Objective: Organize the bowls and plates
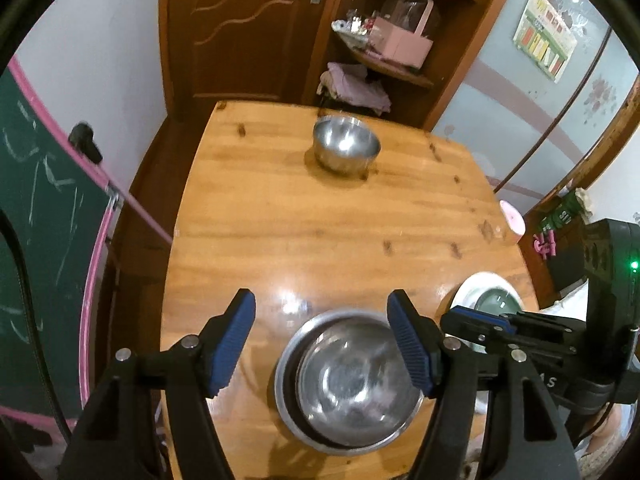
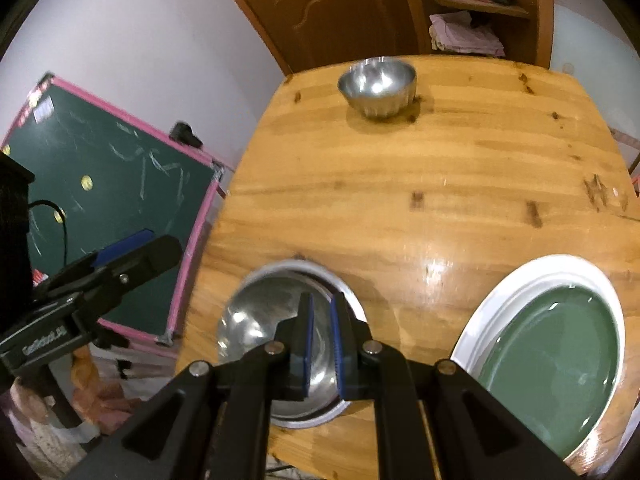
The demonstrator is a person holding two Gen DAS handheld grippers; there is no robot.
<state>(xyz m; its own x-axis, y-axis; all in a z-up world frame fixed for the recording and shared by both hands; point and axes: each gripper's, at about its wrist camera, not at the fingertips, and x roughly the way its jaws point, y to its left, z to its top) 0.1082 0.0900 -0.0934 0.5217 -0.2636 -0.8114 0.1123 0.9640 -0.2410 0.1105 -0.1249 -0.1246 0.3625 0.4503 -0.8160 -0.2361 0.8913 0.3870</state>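
A: Wooden table (image 1: 320,216), glossy; door and shelf unit behind, chalkboard (image 2: 120,184) at left.

B: Task items?

A: Steel bowl (image 1: 352,384) nested in a metal dish (image 1: 284,380) at near edge. Second steel bowl (image 1: 346,148) alone at far end, well apart. Green plate (image 2: 560,364) on a white plate (image 2: 516,280), near-right.

B: Grippers?

A: Left gripper (image 1: 322,344) spread wide above nested bowl, holding nothing. Right gripper (image 2: 322,336) pads nearly together over the same bowl's right side; whether they pinch the rim, can't tell.
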